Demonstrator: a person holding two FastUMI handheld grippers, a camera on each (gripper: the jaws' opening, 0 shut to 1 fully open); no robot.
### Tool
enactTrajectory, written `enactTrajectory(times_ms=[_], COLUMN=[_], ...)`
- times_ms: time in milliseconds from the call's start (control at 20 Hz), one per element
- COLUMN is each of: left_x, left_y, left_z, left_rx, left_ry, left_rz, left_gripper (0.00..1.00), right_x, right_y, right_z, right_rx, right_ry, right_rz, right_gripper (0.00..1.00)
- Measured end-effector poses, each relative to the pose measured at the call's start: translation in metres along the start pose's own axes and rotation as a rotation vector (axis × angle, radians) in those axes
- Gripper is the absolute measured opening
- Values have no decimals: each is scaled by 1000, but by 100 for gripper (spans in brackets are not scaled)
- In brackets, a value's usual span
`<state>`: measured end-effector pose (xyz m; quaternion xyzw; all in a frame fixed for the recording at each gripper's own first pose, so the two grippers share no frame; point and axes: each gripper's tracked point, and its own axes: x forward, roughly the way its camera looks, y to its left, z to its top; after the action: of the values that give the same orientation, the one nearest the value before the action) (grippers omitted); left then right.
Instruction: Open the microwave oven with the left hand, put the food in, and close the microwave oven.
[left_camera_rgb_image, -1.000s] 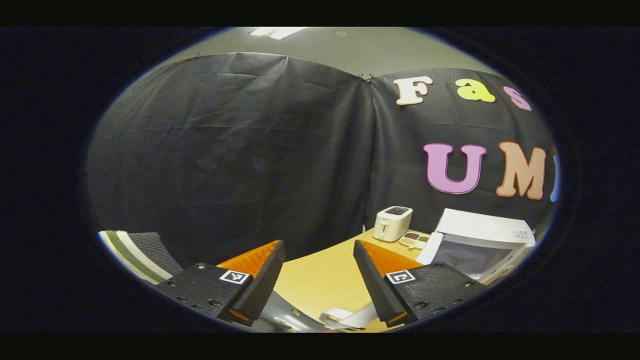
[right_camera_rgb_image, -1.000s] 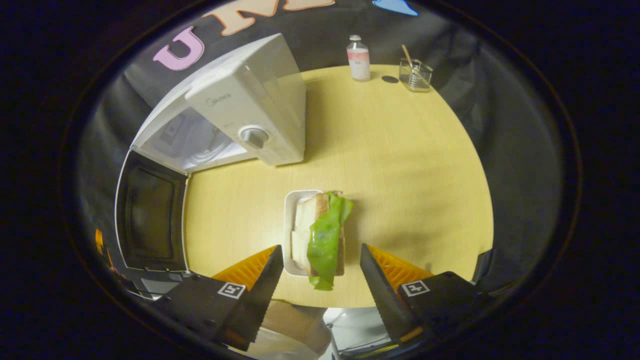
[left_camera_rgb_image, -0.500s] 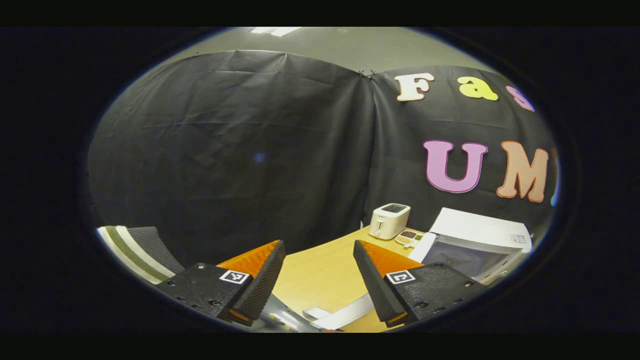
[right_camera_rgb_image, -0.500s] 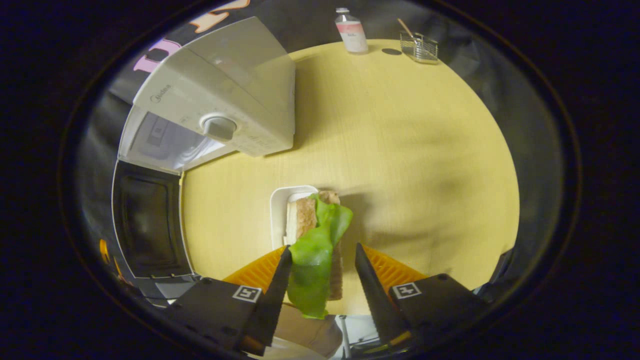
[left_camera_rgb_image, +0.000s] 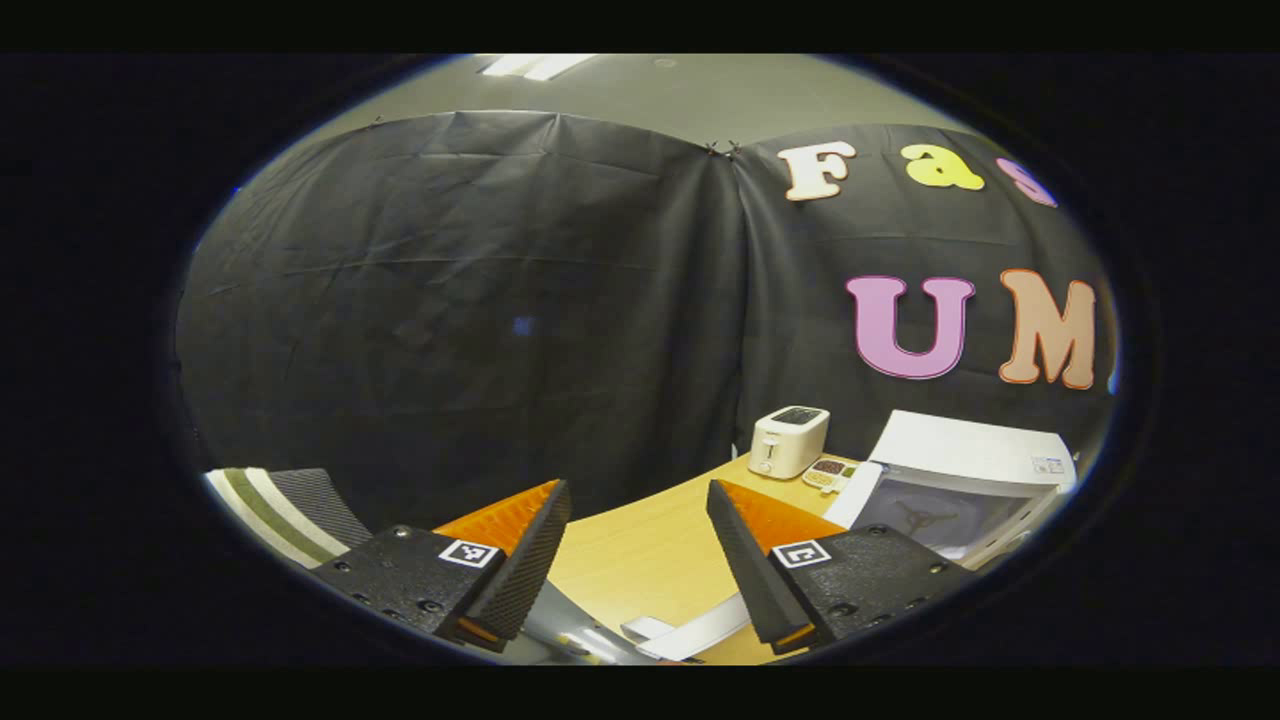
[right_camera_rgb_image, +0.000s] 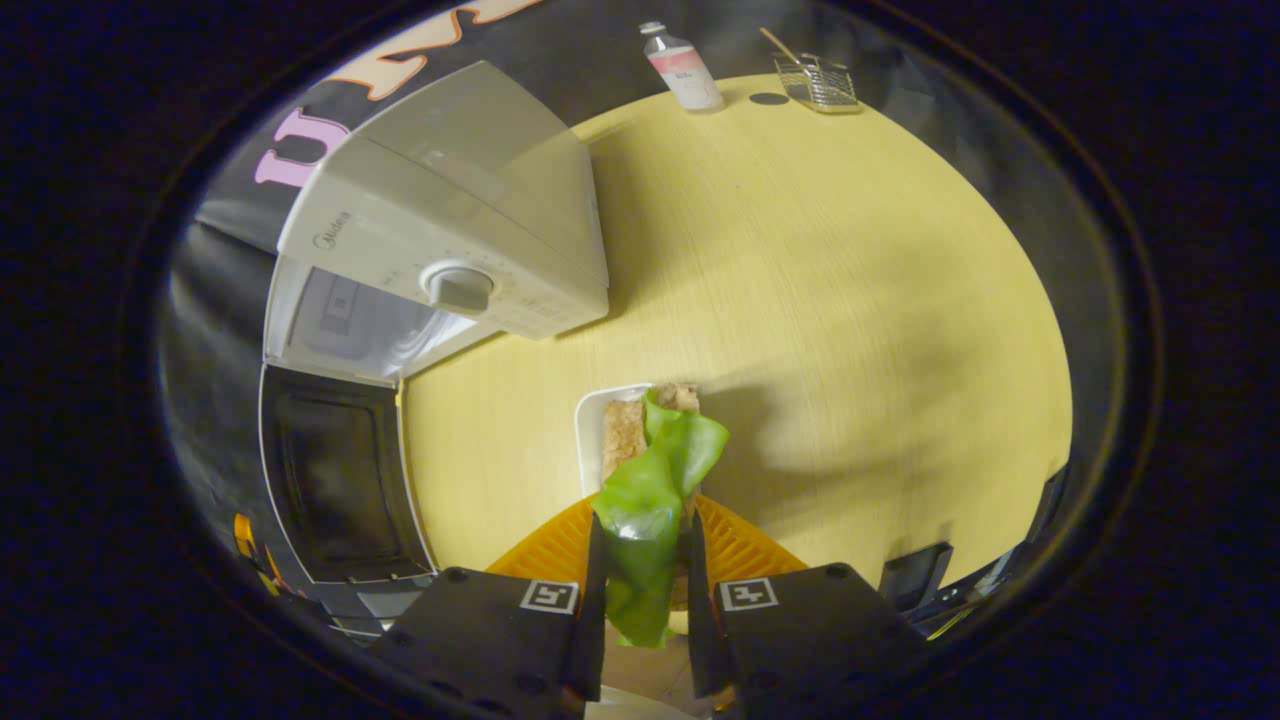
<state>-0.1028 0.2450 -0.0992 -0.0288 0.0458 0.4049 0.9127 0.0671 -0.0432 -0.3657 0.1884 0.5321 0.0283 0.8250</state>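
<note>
The white microwave (right_camera_rgb_image: 470, 240) stands at the table's left with its dark-windowed door (right_camera_rgb_image: 335, 485) swung wide open; its lit cavity (right_camera_rgb_image: 350, 325) shows inside. In the left gripper view the microwave (left_camera_rgb_image: 960, 480) sits at the right. A sandwich with a green lettuce leaf (right_camera_rgb_image: 655, 470) lies on a small white plate (right_camera_rgb_image: 590, 430). My right gripper (right_camera_rgb_image: 645, 570) is shut on the sandwich, both fingers pressing its sides. My left gripper (left_camera_rgb_image: 640, 535) is open and holds nothing, raised off the table's left side, facing the booth wall.
A bottle with a pink label (right_camera_rgb_image: 683, 68) and a wire basket (right_camera_rgb_image: 815, 80) stand at the far table edge. A white toaster (left_camera_rgb_image: 788, 440) and a small snack tray (left_camera_rgb_image: 828, 472) sit beside the microwave. A striped sleeve (left_camera_rgb_image: 270, 505) is at the left.
My right gripper's fingers have closed in from wide apart onto the sandwich. The left gripper has hardly moved, drifting slightly.
</note>
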Motion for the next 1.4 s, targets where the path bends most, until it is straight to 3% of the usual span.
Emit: enactTrajectory(times_ms=[50, 100, 150, 300, 650, 700, 900, 950, 1000, 1050, 1100, 1200, 1250, 1400], left_x=[1, 1, 1, 1, 9, 11, 24, 26, 29, 31, 34, 39, 41, 49], left_y=[-1, -1, 0, 1, 1, -1, 2, 2, 2, 4, 6, 8, 10, 16], left_z=[-1, -2, -4, -4, -5, -4, -7, -8, -8, -9, -10, -10, -12, -15], left_rx=[-5, -8, -9, -2, 11, 15, 45, 48, 49, 48, 47, 45, 50, 61], left_ry=[5, 9, 10, 11, 14, 16, 32, 42, 49, 52, 55, 59, 64, 71], left_rz=[-6, -9, -12, -21, -57, -67, -100, -114, -122, -128, -130, -141, -146, -152], left_gripper=[80, 84, 81, 84, 81, 84, 88, 80, 84, 84, 84, 84, 84, 84], right_x=[-5, -10, -15, -33, -66, -67, -61, -59, -57, -54, -49, -40, -35, -14], right_y=[4, 10, 14, 29, 81, 92, 150, 164, 179, 194, 205, 225, 235, 254], right_z=[0, 1, 1, -6, -15, -16, -20, -20, -20, -21, -19, -18, -17, -16], right_rx=[9, 20, 28, 39, 24, 28, 76, 93, 109, 121, 135, 166, 176, 182], right_ry=[-9, -18, -26, -37, -111, -122, -163, -176, -192, -206, -220, -250, -268, -305], right_rz=[16, 33, 51, 91, 156, 173, 266, 293, 323, 349, 368, 401, 417, 433], right_gripper=[37, 37, 37, 37, 37, 30, 30, 30, 43, 30, 29, 30, 36, 36])
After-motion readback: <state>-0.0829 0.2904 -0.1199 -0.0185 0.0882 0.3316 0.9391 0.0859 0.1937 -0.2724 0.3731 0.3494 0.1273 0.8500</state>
